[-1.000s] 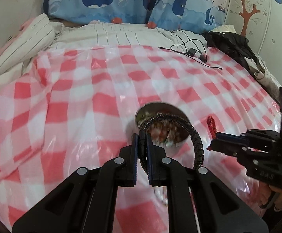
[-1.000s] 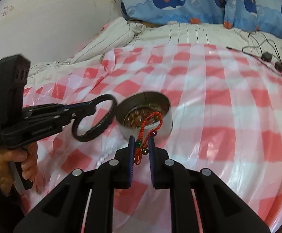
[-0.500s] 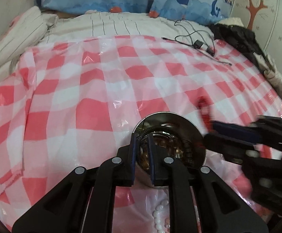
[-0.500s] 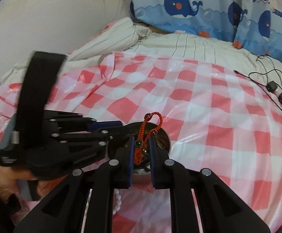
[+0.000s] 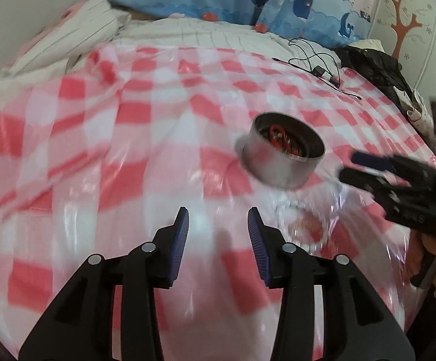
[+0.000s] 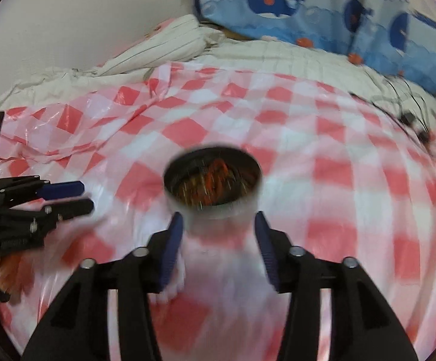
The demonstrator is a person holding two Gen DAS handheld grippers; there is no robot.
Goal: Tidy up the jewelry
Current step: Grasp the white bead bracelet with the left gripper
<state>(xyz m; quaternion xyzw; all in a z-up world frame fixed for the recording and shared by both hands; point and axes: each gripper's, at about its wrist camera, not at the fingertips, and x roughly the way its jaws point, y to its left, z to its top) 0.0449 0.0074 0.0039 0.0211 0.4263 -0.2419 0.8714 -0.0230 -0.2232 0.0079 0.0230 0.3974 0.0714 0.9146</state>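
A round metal tin (image 5: 281,165) stands on the red-checked plastic sheet, and a red cord bracelet (image 5: 278,137) lies inside it. In the left wrist view my left gripper (image 5: 218,225) hovers to the tin's near left, its jaws opening with nothing between them. My right gripper (image 5: 365,165) shows blurred at the tin's right. In the right wrist view the tin (image 6: 218,210) sits just beyond my right gripper (image 6: 218,231), whose jaws are opening and press on nothing. The red cord (image 6: 218,171) lies among blurred dark pieces. My left gripper (image 6: 64,198) is at the left.
White pearl beads (image 5: 305,240) lie on the sheet near the tin, and the beads (image 6: 173,288) also show by my right gripper's left finger. Black cables (image 5: 317,66) and dark clothing (image 5: 374,66) lie at the far right. Whale-print pillows (image 6: 278,0) line the back.
Both grippers have opened and let go: the black ring left my left jaws and the red cord left my right jaws and lies in the tin. My left gripper has drawn back leftward from the tin.
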